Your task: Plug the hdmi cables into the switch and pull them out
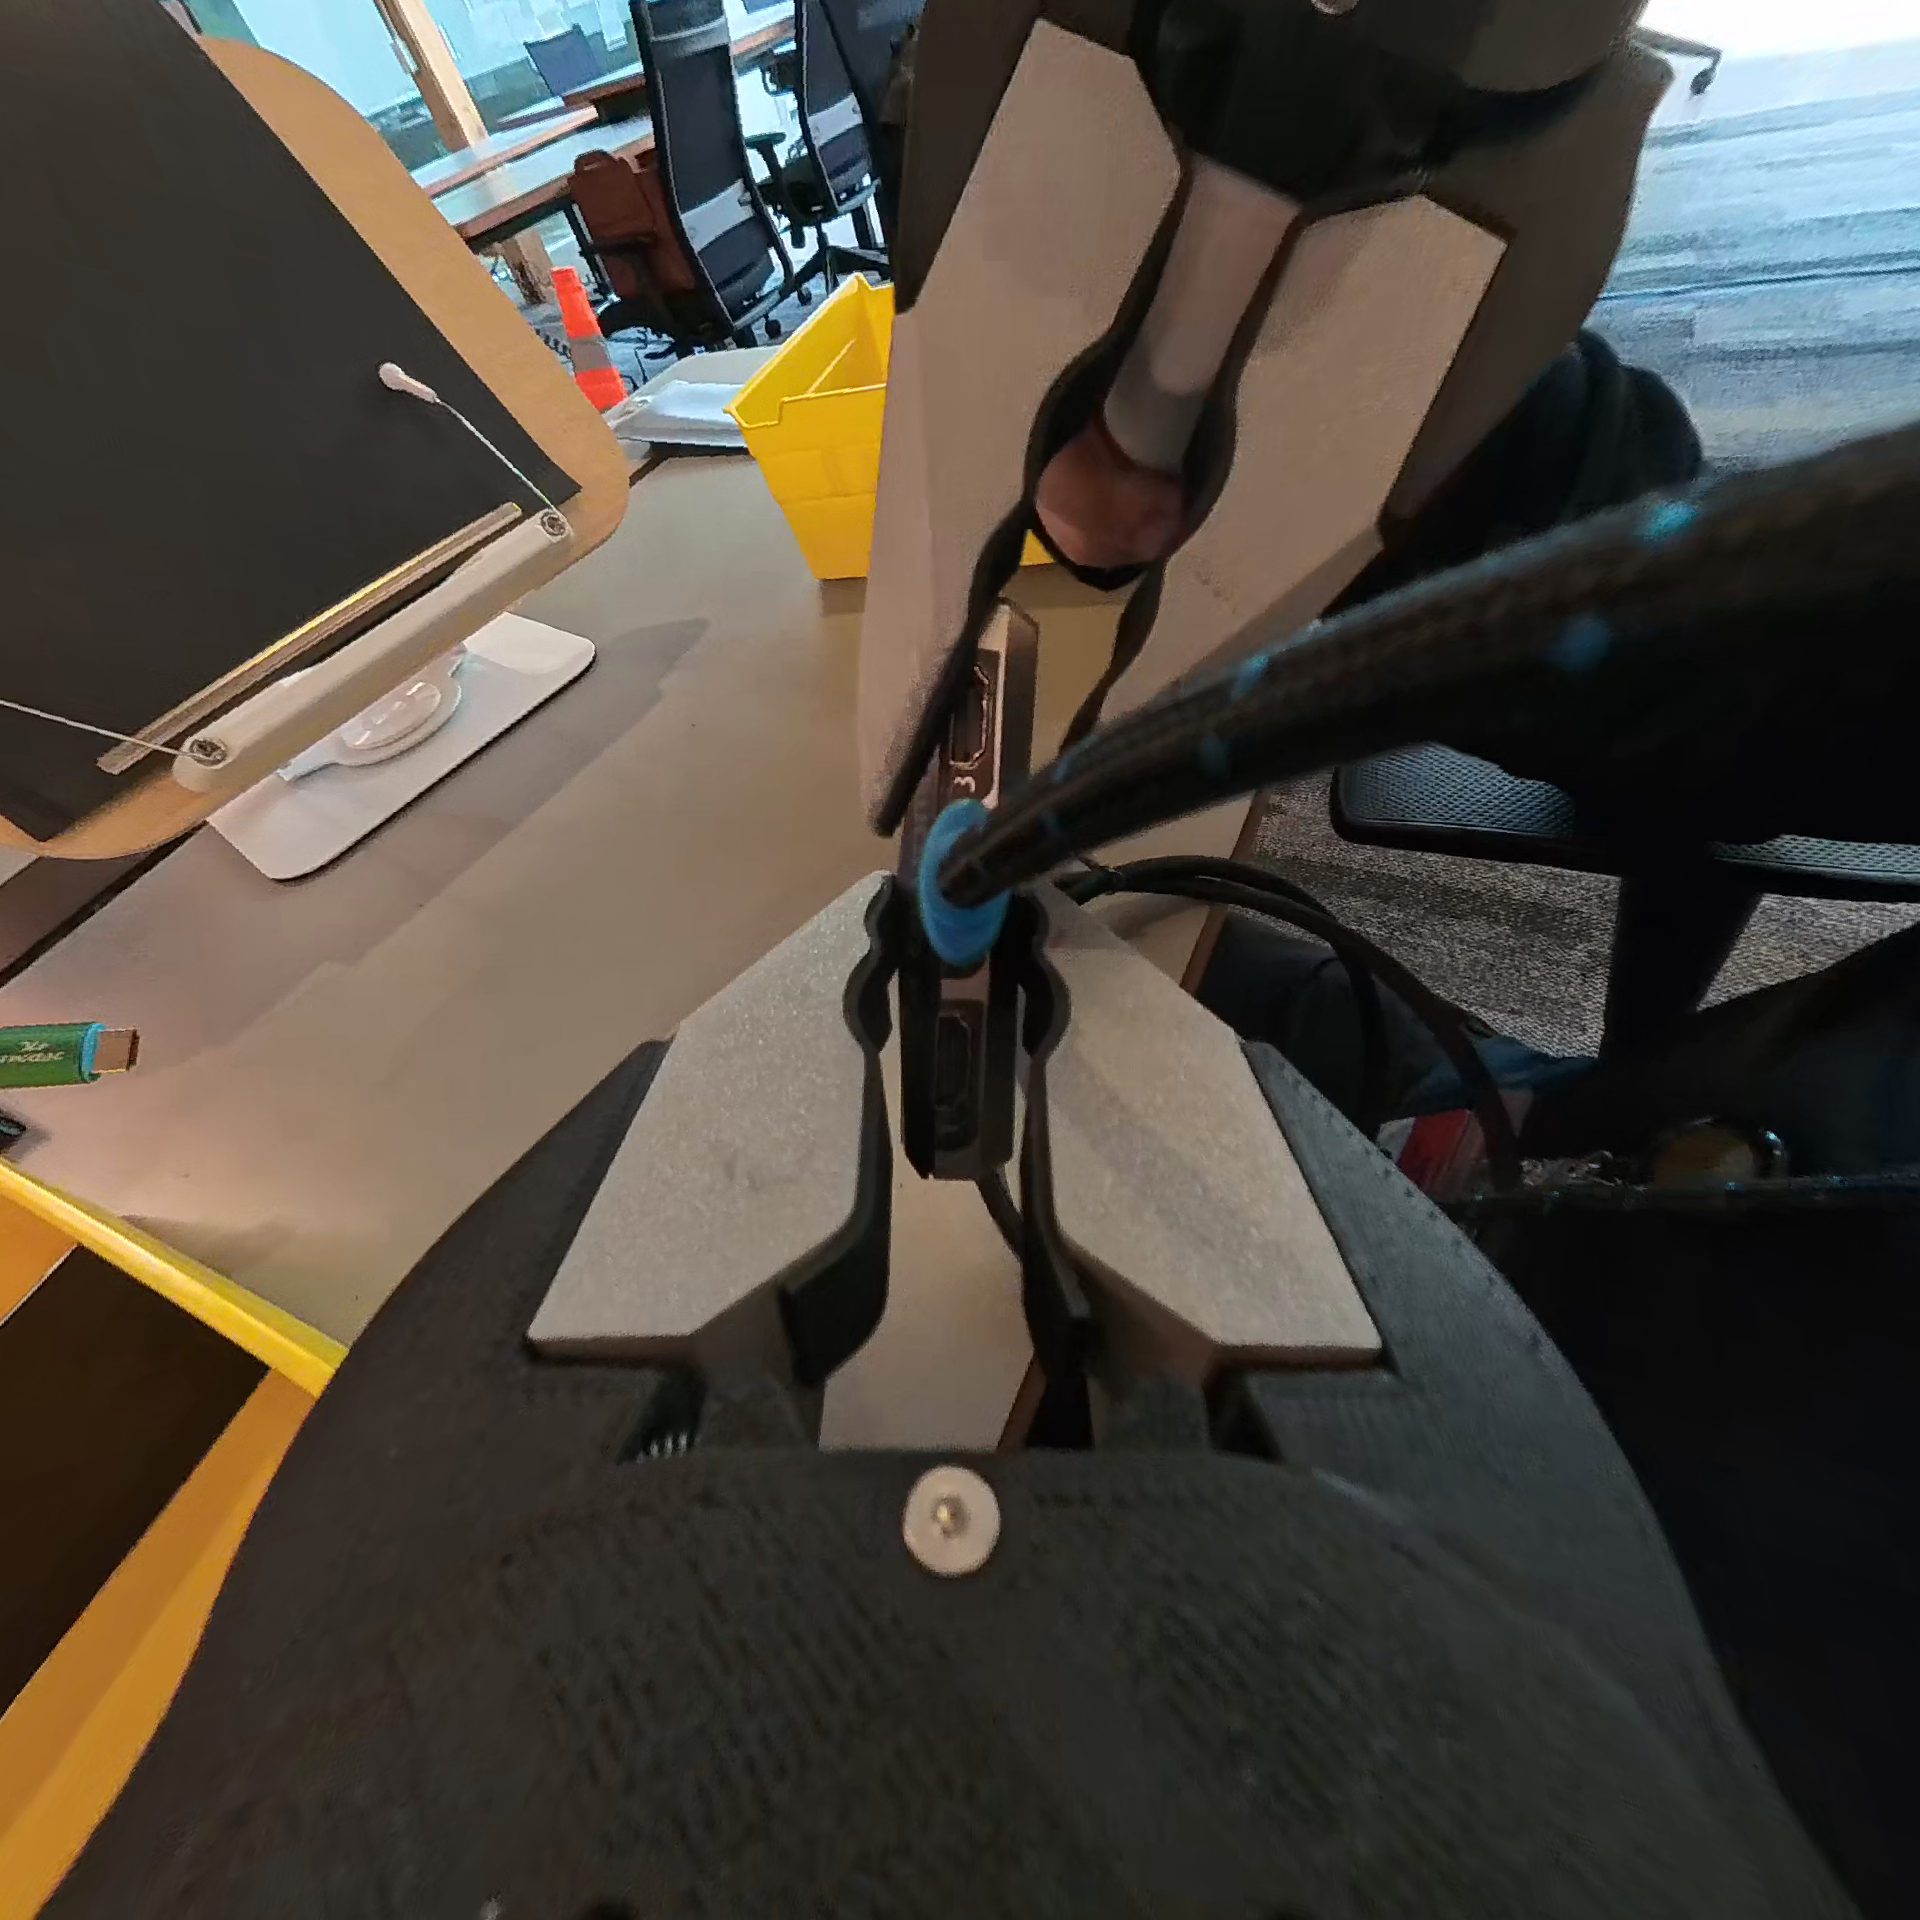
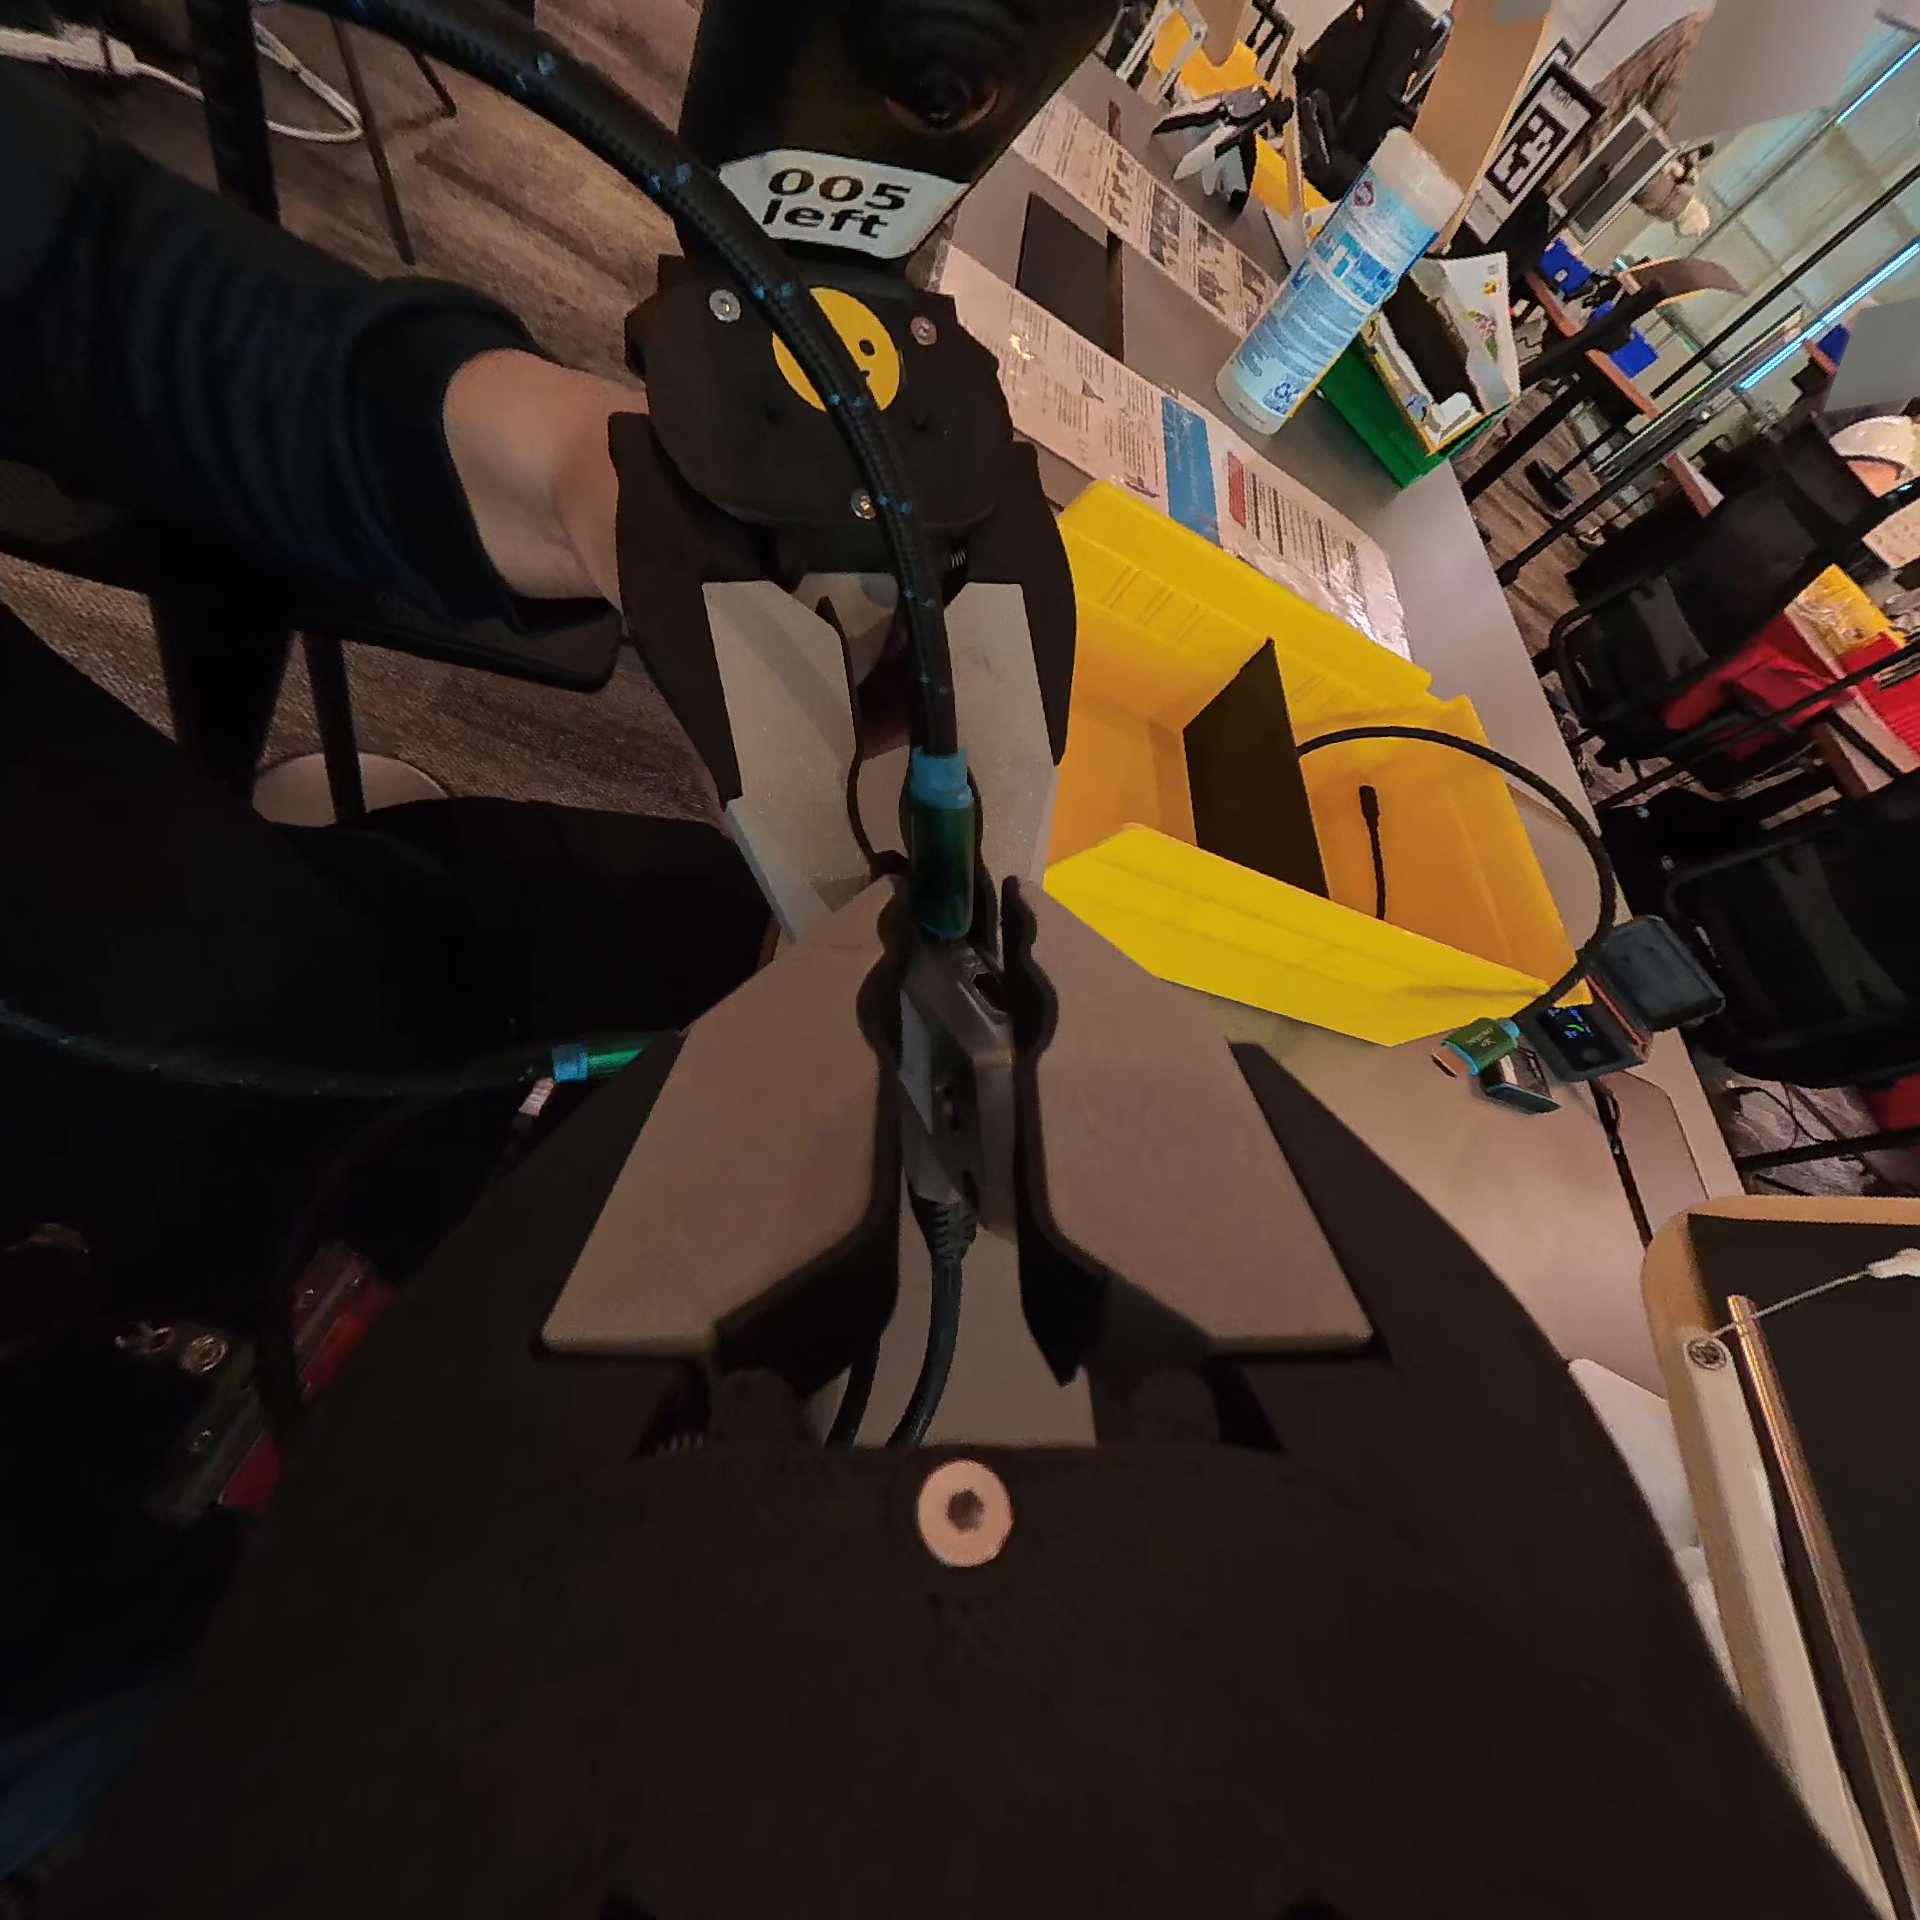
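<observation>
Working the middle port of the switch (image 1: 966, 1081), held up off the desk (image 1: 468, 935) between both tools. Gripping the switch body with the right tongs (image 2: 954, 914), shut on its flat sides, with a thin lead (image 2: 940, 1299) trailing back from its near end. Pinching the green plug (image 2: 940, 842) with the left tongs (image 1: 956, 914), closed on its sides, with the braided cable (image 1: 1455, 665) arching away past the camera. Looks seated in the port or very nearly so: no bare metal to be seen between plug and switch, though too dark at the joint to be sure. Leaves the ports on either side empty.

Judging from that, either finishing a push-in or about to start a pull-out; cannot tell which. Lying loose on the desk, another green plug (image 1: 62, 1055), so probably more plugging to come.

For the next move:
- **If pushing:** hold the plug square to the port and press straight along its axis to the stop.
- **If pulling:** brace the switch with the right and draw the left straight back, no rocking, since a tilt would likely bind the plug or strain the port.

Mind the stiff braid too, apt to twist the plug once released
</observation>
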`<act>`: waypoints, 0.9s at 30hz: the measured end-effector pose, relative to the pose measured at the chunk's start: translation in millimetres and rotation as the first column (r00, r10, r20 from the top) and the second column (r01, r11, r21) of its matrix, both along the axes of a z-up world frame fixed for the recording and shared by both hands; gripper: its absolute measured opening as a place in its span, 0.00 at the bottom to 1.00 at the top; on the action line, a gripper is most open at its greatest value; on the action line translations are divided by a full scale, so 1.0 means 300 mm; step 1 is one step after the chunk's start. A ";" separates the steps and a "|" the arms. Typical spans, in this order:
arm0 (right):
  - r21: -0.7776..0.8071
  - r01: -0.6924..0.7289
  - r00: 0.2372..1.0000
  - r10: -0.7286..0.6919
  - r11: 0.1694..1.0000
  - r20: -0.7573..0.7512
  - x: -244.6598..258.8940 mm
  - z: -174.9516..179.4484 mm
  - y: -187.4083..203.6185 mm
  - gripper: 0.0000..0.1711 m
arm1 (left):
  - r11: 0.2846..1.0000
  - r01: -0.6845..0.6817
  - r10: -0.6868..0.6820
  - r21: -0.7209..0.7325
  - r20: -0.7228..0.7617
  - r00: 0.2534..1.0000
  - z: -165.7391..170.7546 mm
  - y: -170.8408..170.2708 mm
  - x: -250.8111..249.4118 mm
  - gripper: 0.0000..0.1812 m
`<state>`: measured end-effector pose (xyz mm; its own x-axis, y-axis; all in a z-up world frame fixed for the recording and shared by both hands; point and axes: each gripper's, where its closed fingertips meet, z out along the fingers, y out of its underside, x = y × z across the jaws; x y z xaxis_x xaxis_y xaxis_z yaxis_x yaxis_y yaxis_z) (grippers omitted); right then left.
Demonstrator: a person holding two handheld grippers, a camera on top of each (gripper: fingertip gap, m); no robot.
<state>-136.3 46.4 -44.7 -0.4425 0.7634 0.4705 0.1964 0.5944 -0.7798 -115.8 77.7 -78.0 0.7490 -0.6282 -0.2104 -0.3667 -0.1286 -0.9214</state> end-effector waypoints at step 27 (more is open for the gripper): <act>-0.398 -0.208 0.978 0.195 0.893 -0.075 -0.054 -0.012 0.027 0.04 | 0.999 -0.033 0.037 -0.024 0.174 0.984 -0.010 0.045 -0.027 0.11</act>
